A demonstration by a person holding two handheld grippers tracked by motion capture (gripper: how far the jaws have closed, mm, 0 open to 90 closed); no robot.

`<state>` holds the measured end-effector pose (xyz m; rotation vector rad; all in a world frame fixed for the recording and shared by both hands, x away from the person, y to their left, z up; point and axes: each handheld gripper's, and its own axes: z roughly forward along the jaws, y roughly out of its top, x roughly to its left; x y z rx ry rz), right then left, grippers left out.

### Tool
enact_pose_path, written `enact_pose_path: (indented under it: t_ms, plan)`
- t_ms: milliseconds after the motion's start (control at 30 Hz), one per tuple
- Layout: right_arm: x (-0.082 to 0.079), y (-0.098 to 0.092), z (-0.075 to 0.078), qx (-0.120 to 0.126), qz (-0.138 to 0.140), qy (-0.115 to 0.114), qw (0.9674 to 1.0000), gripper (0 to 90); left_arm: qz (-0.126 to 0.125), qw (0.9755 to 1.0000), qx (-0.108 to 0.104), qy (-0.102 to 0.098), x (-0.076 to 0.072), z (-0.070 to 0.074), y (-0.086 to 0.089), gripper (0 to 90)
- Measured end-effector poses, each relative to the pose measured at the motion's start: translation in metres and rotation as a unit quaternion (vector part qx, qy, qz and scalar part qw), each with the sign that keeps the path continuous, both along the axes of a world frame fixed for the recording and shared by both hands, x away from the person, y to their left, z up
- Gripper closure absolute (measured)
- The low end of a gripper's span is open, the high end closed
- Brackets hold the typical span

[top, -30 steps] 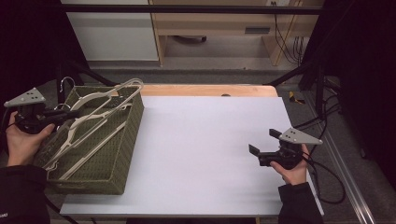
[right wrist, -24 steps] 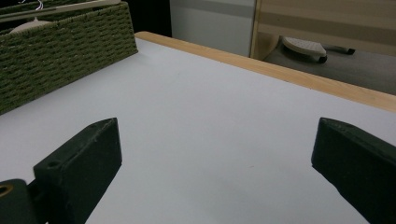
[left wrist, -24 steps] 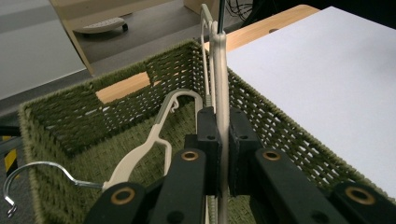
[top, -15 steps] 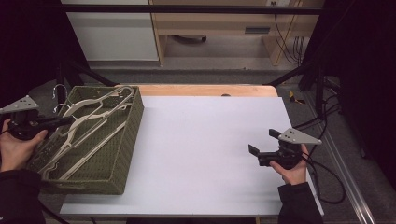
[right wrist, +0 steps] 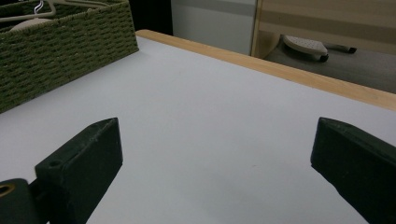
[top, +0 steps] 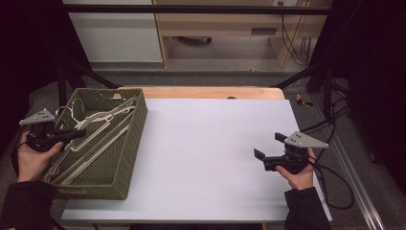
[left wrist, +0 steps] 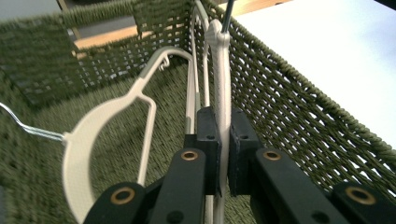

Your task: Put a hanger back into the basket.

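A green woven basket (top: 125,158) stands on the left of the white table (top: 210,143) with several cream hangers (top: 103,122) lying in it. My left gripper (top: 82,132) reaches over the basket's left rim from a hand. In the left gripper view it (left wrist: 223,122) is shut on the thin arm of a cream hanger (left wrist: 222,70), which runs along the basket wall (left wrist: 289,107). A second hanger (left wrist: 88,140) with a wire hook lies to its left. My right gripper (top: 268,146) is held low over the table's right side, open, with nothing between its jaws (right wrist: 215,140).
A wooden strip (top: 210,92) edges the table's far side, seen also in the right gripper view (right wrist: 299,74). Black stand legs and cables (top: 330,120) lie beside the right edge. Beyond the table is a grey floor with cabinets.
My left hand has come down and toward the near side with the gripped hanger, so the hangers now lie lower in the basket. The right gripper has stayed still.
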<state>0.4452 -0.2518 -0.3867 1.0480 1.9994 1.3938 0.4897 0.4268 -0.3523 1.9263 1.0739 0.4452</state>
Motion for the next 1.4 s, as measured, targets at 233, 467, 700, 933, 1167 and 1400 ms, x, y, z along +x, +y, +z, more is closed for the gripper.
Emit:
enact_pose_path:
  t_ms: [233, 467, 700, 933, 1167, 1400]
  plan:
    - [0.0, 0.0, 0.0, 0.001, 0.0, 0.0, 1.0, 3.0, 0.023, 0.9991, -0.006, 0.037, 0.004, -0.01, 0.004, 83.5]
    - [0.0, 0.0, 0.0, 0.001, -0.001, -0.001, 1.0, 3.0, 0.033, 0.9978, 0.014, 0.055, 0.008, -0.023, 0.001, 82.5]
    - [0.001, 0.002, -0.002, -0.004, 0.0, 0.002, 1.0, 3.0, 0.089, 0.9942, 0.028, 0.053, 0.011, -0.025, 0.004, 80.5]
    - [0.001, 0.001, -0.001, -0.003, 0.0, 0.001, 1.0, 3.0, 0.153, 0.9826, 0.065, 0.083, 0.017, -0.035, 0.012, 74.3]
    - [0.002, 0.002, -0.002, -0.005, 0.001, 0.003, 1.0, 3.0, 0.194, 0.9732, 0.076, 0.098, 0.015, -0.038, 0.015, 55.4]
    - [0.002, 0.002, -0.003, -0.004, 0.0, 0.005, 1.0, 3.0, 0.201, 0.9747, 0.061, 0.077, 0.006, -0.031, 0.015, 47.1]
